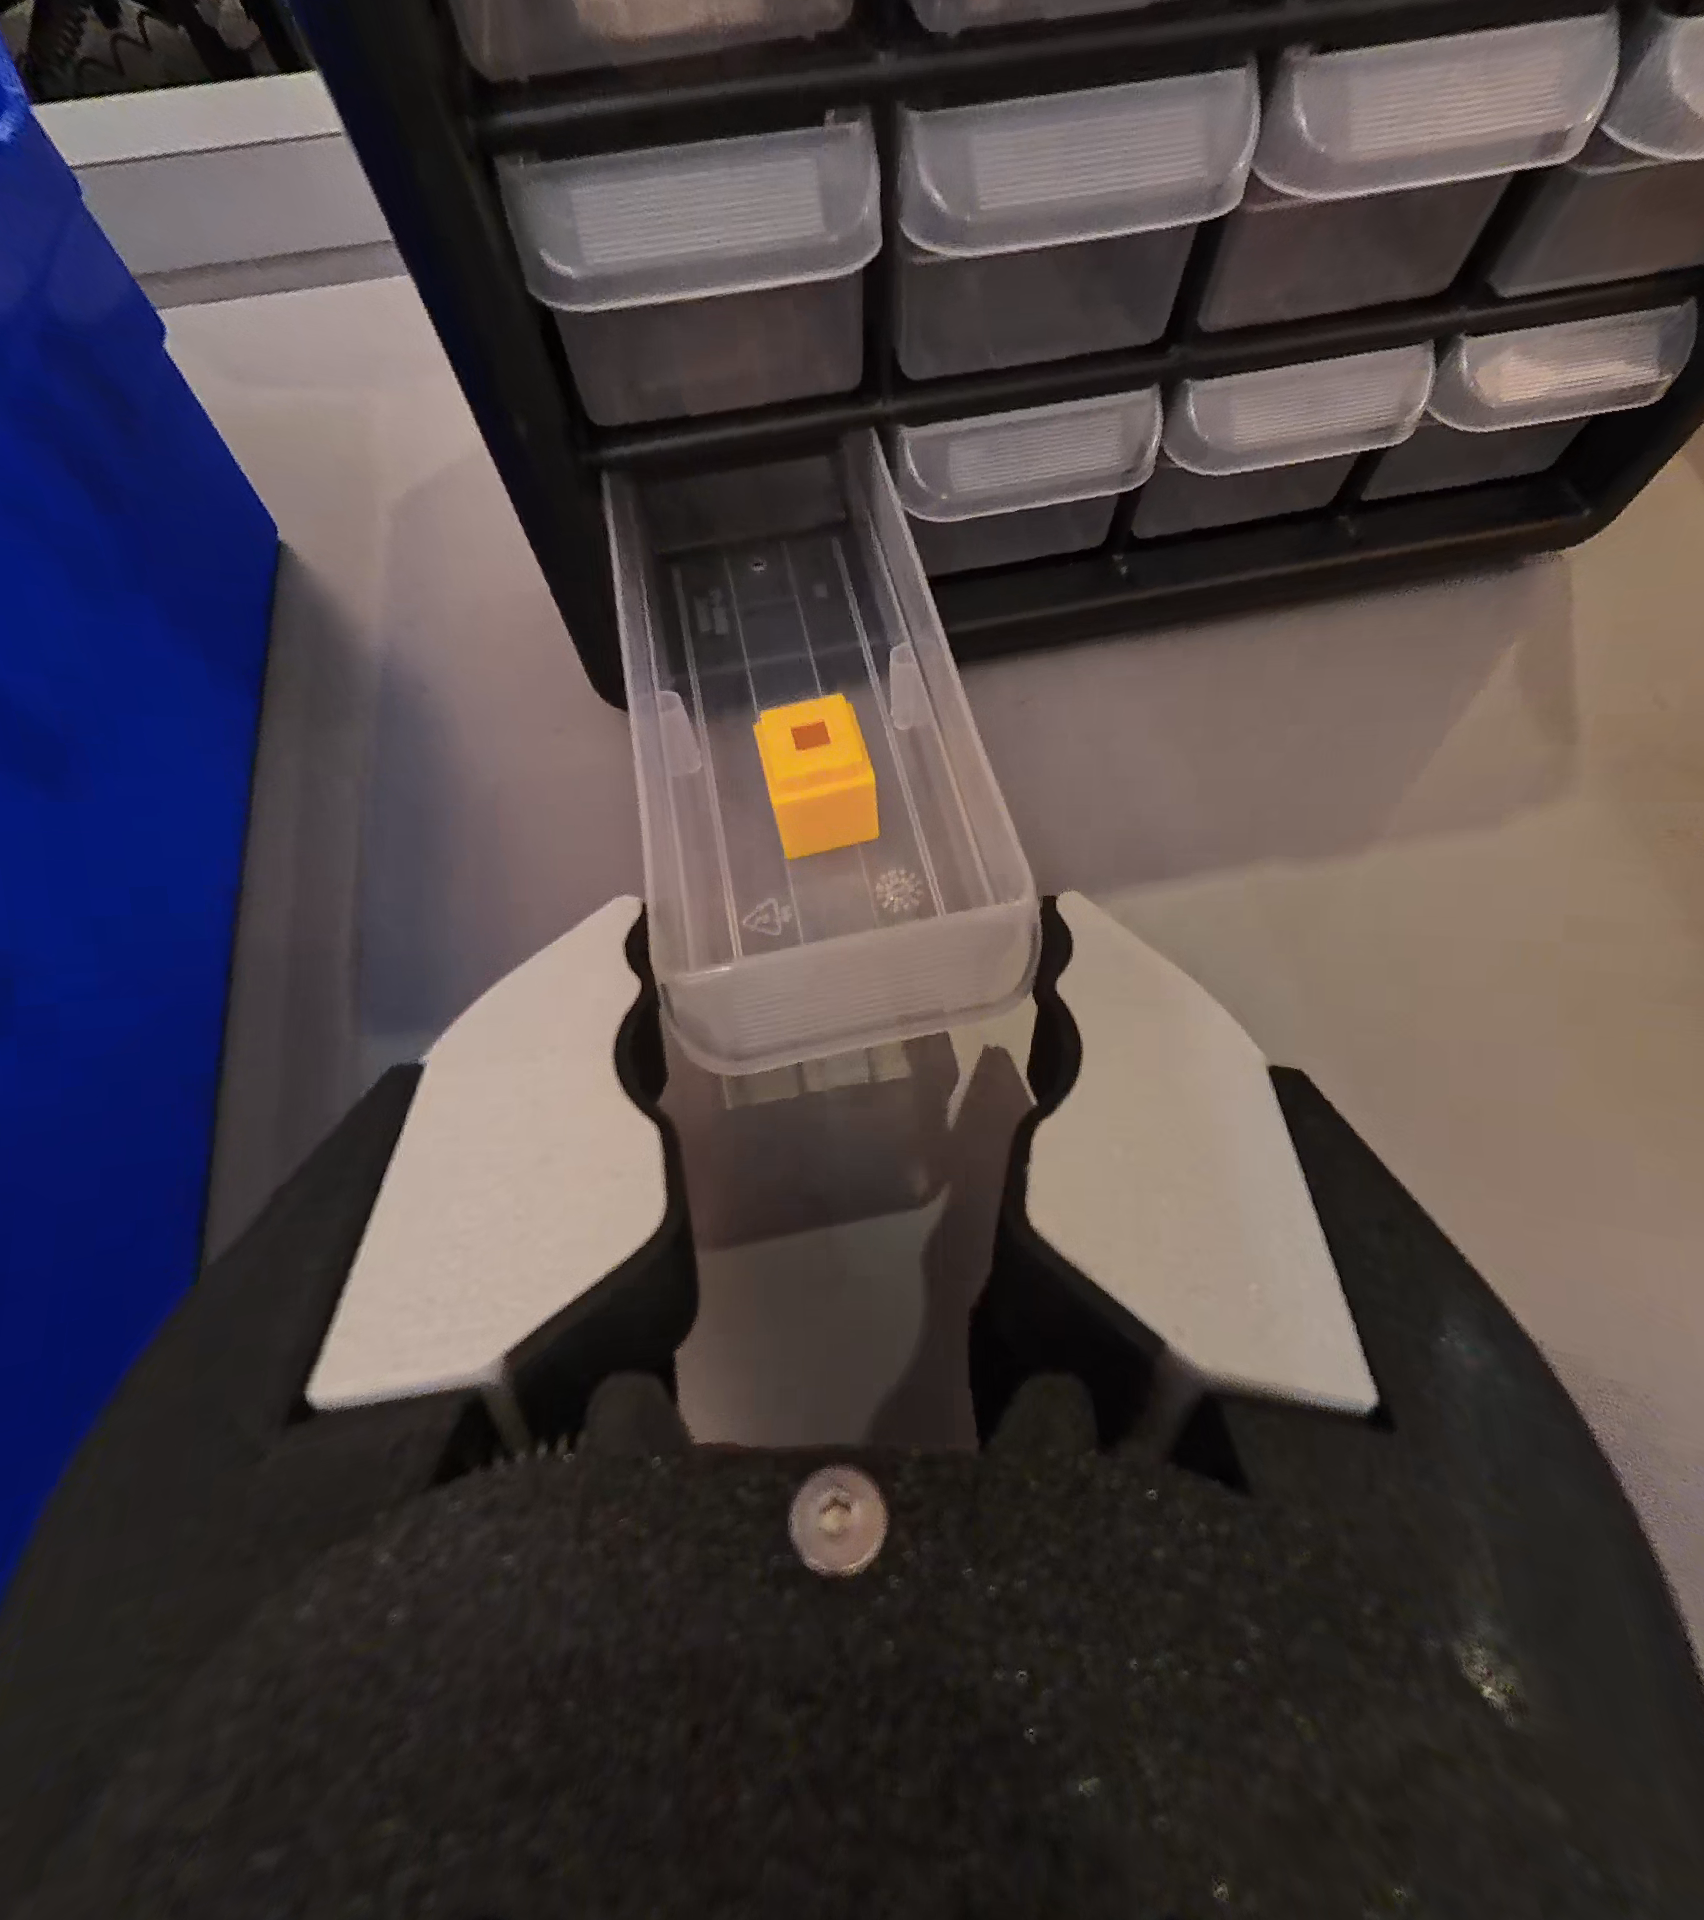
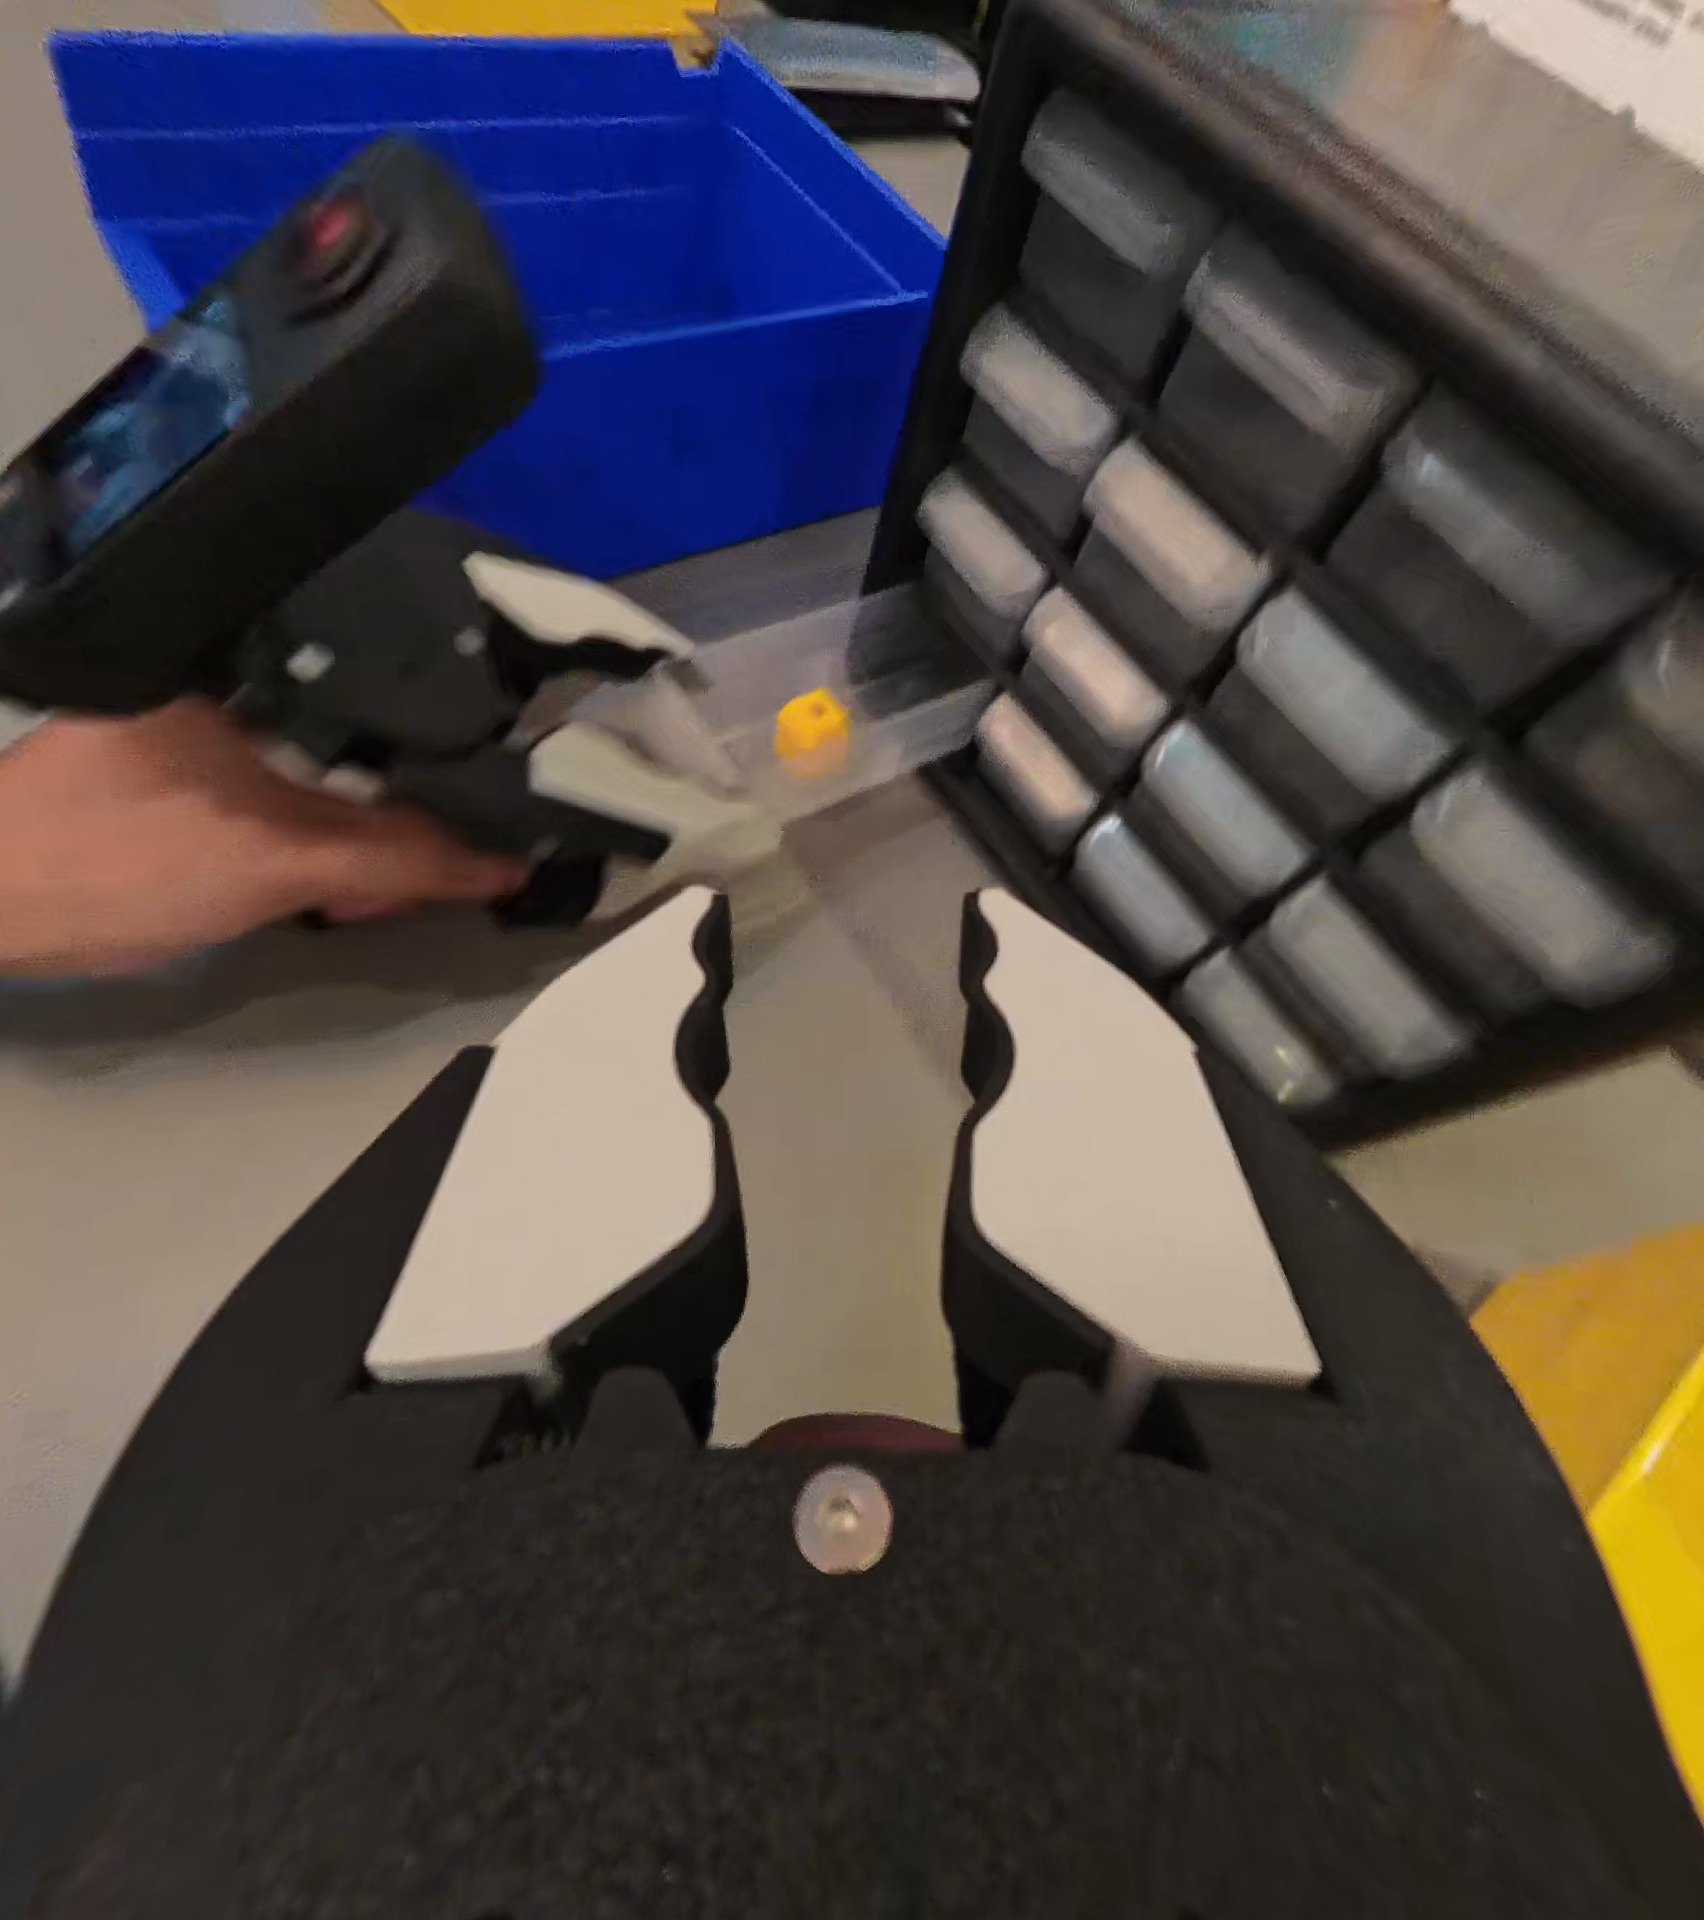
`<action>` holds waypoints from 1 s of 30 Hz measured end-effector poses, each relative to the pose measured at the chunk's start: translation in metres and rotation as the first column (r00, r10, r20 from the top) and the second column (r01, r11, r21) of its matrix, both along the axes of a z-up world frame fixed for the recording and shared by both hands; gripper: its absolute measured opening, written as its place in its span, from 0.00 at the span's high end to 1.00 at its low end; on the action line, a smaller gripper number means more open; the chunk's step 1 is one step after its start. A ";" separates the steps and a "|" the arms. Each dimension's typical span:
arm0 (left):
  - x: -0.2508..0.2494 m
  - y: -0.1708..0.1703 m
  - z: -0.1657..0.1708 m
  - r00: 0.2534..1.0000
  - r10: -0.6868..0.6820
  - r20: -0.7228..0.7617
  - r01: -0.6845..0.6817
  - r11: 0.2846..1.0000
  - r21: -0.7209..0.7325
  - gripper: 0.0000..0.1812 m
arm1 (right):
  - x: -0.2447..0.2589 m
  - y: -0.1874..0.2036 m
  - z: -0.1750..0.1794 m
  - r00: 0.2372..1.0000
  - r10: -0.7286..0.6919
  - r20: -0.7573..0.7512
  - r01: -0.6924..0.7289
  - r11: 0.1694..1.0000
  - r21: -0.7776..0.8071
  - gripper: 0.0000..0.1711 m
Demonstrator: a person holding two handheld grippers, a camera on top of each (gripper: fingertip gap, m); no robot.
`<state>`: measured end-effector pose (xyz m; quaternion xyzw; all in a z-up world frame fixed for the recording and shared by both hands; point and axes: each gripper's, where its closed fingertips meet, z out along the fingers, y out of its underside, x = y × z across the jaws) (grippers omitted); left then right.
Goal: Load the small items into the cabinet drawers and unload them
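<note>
The left tool (image 1: pixel 843 935) pinches the pulled-out clear plastic drawer (image 1: pixel 832 821) holding a small yellow cube (image 1: pixel 815 779), the right tool (image 2: pixel 843 935) gapes empty; pulled further, the drawer might leave the black cabinet (image 1: pixel 1191 343).

left wrist: close, looking down into open drawer (image 1: pixel 832 821) | right wrist: farther back, side-on | shared: drawer, yellow block (image 2: pixel 810 734), cabinet (image 2: pixel 1347 582)

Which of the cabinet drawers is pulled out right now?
The bottom-left drawer of the cabinet, with a yellow cube inside. The left gripper straddles its front; every other drawer sits closed.
</note>
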<state>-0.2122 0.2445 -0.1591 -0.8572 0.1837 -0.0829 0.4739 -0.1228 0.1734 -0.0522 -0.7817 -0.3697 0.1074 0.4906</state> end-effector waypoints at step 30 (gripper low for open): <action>0.002 -0.002 0.000 1.000 -0.010 -0.003 0.010 1.000 0.010 0.62 | -0.078 0.085 -0.046 0.771 0.460 0.439 -0.244 0.851 -0.464 0.89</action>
